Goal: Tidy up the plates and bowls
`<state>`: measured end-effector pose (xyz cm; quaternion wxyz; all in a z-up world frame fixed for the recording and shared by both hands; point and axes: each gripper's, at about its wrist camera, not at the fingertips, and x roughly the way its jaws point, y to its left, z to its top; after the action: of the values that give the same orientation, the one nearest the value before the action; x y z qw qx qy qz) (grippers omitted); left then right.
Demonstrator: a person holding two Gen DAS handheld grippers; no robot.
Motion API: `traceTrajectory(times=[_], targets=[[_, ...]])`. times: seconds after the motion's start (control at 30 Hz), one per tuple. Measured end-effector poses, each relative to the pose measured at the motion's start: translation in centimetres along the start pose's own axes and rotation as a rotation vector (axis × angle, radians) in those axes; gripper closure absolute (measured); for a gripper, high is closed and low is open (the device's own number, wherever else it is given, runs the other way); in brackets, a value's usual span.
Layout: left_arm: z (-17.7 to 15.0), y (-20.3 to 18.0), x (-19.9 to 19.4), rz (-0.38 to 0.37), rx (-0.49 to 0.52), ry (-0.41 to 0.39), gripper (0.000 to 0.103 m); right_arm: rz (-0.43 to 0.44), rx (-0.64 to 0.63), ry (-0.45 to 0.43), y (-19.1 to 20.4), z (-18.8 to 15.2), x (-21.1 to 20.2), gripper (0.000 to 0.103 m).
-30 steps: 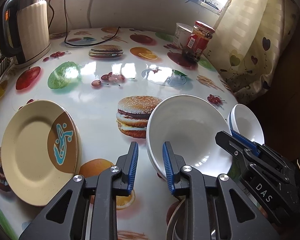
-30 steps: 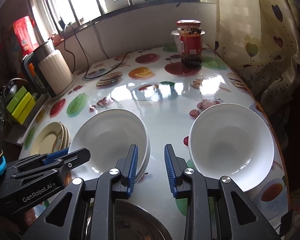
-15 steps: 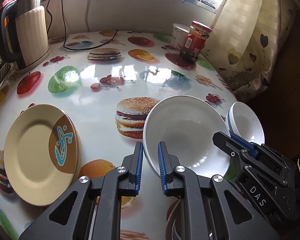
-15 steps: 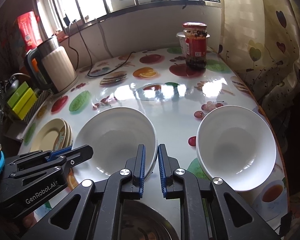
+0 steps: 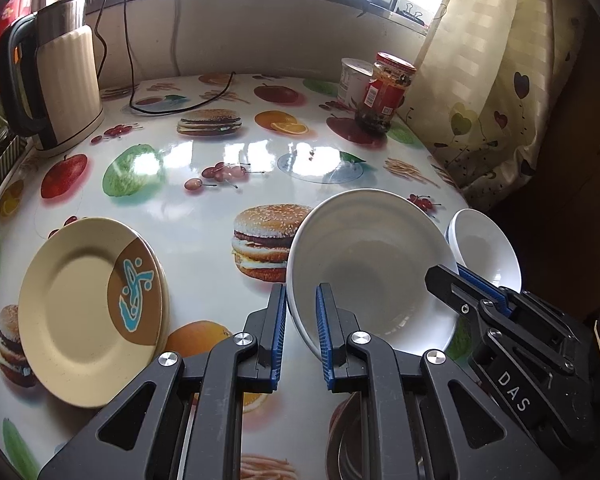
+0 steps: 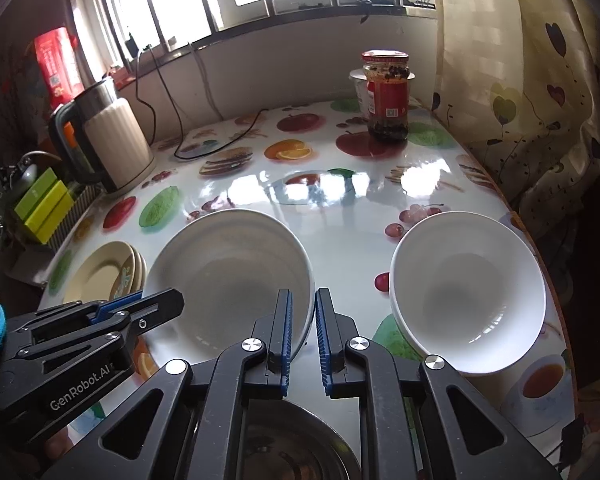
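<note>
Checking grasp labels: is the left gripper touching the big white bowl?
Touching. In the left wrist view, the left gripper straddles the big white bowl's near rim, both blue pads pressed against it.

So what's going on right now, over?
Left gripper and right gripper both clamped on the big white bowl, opposite rims. Second white bowl sits free, right of it. Metal dish beneath the grippers; nothing blocking.
</note>
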<state>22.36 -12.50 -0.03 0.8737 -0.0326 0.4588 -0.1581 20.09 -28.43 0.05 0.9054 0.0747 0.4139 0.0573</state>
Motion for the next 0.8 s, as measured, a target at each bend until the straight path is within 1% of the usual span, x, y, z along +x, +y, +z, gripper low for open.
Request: traceTrajectory(times=[0.4,0.8], targets=[[-0.7,-0.7,-3.1,-0.021,0.022,-0.049,0.087,-0.003,-0.002,-0.064,0.8,-0.1,-3.4,0.09],[-2.4,-1.6,-5.9,-0.047,0.053,-0.076,0.087,-0.015,0.006,-0.115,1.5,-1.5,-7.2,0.09]])
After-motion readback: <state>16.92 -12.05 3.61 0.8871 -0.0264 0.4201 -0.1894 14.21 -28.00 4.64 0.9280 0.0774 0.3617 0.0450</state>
